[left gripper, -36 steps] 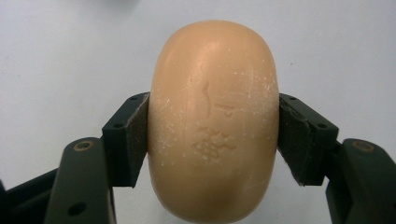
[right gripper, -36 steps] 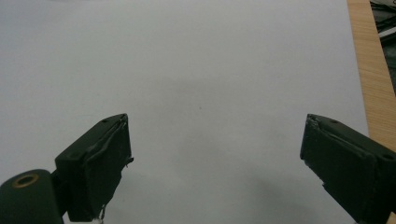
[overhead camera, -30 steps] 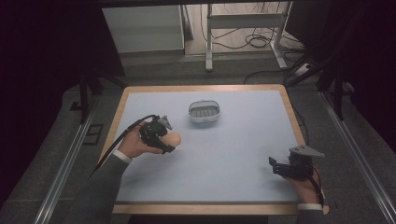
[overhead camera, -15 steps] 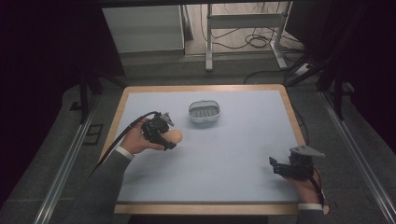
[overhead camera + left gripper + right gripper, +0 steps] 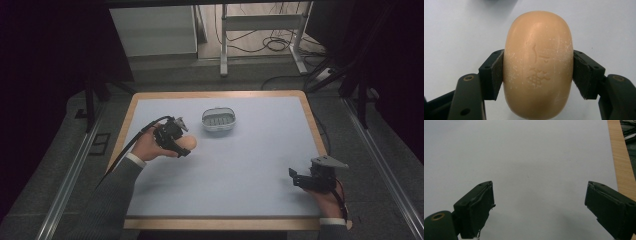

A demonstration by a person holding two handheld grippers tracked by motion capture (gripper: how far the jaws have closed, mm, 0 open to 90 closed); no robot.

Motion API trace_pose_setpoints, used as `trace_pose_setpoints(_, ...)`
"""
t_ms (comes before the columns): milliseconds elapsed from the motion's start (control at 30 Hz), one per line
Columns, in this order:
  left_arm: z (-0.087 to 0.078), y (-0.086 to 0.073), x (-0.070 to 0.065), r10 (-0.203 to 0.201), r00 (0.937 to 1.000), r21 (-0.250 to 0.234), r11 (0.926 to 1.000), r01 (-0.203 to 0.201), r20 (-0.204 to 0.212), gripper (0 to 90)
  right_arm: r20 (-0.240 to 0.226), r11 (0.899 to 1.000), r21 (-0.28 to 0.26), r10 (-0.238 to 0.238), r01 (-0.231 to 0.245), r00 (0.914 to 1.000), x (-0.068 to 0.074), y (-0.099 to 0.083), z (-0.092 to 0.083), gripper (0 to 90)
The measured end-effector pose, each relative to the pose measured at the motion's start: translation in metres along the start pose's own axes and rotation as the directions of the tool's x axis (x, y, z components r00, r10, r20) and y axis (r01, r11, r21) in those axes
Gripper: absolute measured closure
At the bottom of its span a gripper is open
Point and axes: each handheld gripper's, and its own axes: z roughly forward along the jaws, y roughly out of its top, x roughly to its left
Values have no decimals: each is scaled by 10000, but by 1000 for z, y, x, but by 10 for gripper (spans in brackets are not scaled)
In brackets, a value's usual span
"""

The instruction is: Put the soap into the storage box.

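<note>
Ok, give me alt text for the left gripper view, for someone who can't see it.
A tan oval bar of soap, stamped with a faint mark, is clamped at its sides between the two black jaws of the left gripper. Behind it lies a pale blue-white table surface.

Left tongs (image 5: 538, 75) clamped on a load — right tongs (image 5: 540, 212) wide apart, low.
</note>
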Motion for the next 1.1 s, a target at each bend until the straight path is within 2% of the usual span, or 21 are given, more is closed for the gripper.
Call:
trace_pose_setpoints(700,1,15,8,-91,9999,-40,10000,90,-94,328,47,10000,20,75,-75,10000,-2,-1,0,85)
trace_pose_setpoints(1100,-1,28,13,26,9997,14,10000,-26,-234,328,95,10000,77,54,-55,9999,-2,-1,1,85)
